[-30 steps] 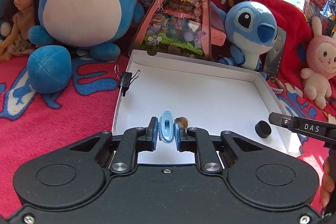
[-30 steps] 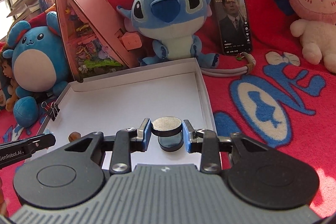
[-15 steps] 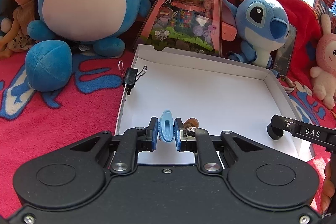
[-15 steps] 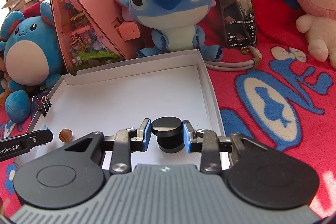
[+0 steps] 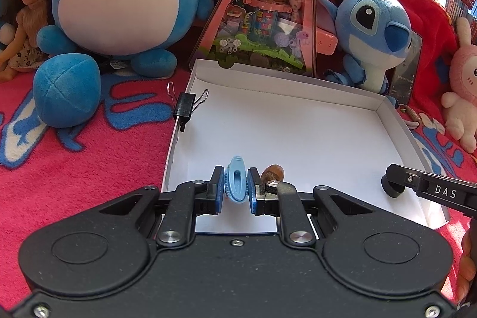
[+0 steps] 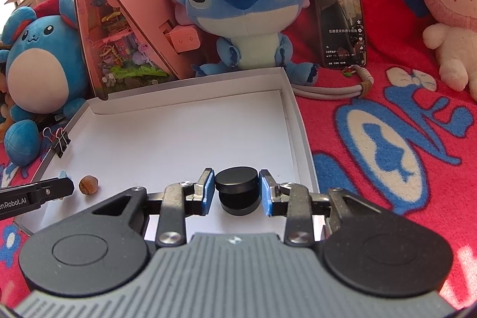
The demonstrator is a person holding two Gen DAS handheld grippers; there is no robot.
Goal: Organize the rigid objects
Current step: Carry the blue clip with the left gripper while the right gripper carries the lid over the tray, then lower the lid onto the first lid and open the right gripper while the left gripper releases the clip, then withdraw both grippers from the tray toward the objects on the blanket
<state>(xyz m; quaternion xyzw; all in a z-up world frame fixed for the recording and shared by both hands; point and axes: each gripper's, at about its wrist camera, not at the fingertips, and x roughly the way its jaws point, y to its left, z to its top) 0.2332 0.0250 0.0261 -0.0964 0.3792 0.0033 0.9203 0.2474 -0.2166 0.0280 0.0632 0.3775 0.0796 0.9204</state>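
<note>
Your left tool (image 5: pixel 235 188) is clenched on the blue clip (image 5: pixel 235 184) over the near left part of the white box (image 5: pixel 298 85), beside a hazelnut (image 5: pixel 272 172). Your right tool (image 6: pixel 237 192) stands released around the black cap (image 6: pixel 237 192), near the box's right wall.

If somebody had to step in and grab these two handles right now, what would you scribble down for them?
Left hand-held gripper: shut on the blue clip, low over the near left of the white box.
Right hand-held gripper: pads either side of the black cap at the box's near right; contact unclear.
Already in the box: a hazelnut beside the left fingers. A black binder clip sits on the left wall.
Left: release the blue clip and the cap, then pull back.
</note>
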